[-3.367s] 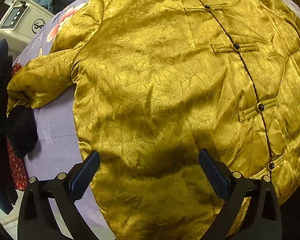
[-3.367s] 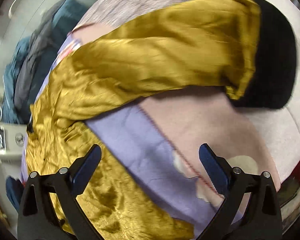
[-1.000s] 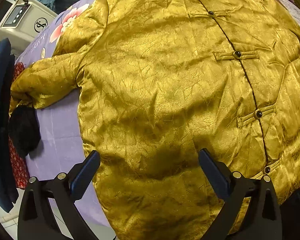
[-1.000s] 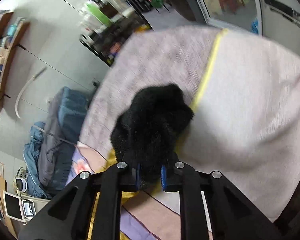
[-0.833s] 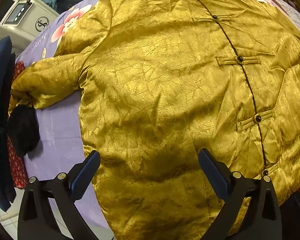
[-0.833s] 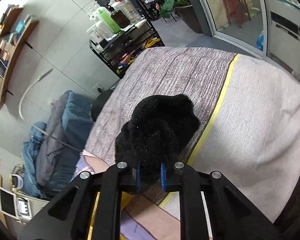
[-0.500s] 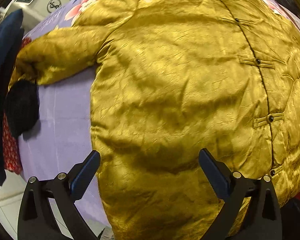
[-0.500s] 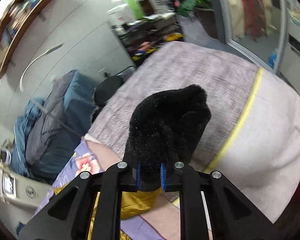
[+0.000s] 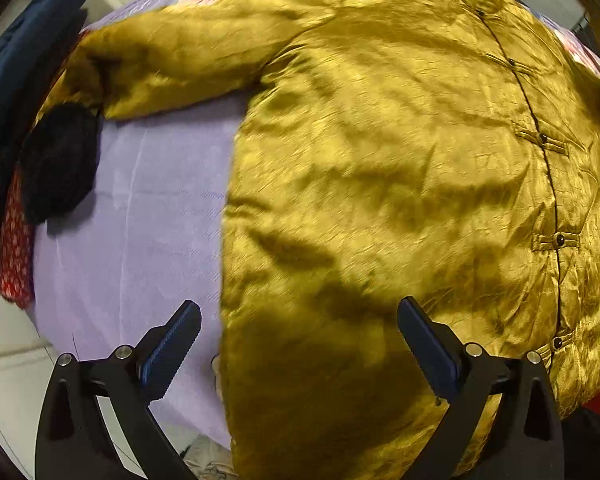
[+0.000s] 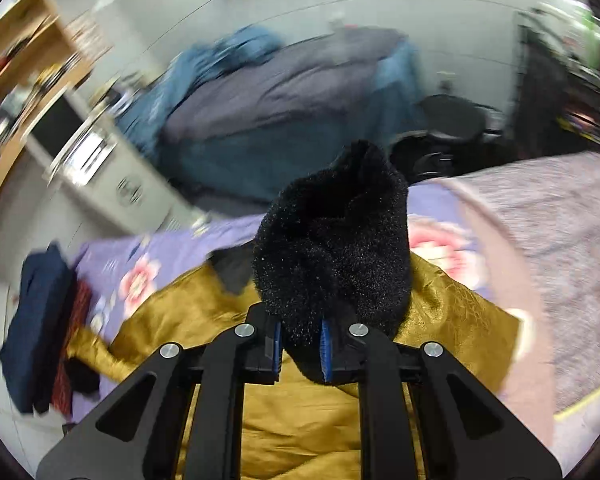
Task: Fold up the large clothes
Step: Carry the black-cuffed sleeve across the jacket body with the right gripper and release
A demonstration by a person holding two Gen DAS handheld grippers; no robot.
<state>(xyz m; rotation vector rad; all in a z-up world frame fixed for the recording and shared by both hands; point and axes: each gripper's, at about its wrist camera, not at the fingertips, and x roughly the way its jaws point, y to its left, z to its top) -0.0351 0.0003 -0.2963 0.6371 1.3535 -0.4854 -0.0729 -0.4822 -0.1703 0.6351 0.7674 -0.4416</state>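
Gold satin padded jacket, buttoned front up, spread flat on a lilac floral bedsheet, its one visible sleeve reaching far left and ending in a black fleece cuff at the sheet's left edge. Left gripper: fingers released and spread wide, poised over the jacket's near hem. Right gripper: fingers clenched on the other black fleece cuff, held raised above the gold fabric.
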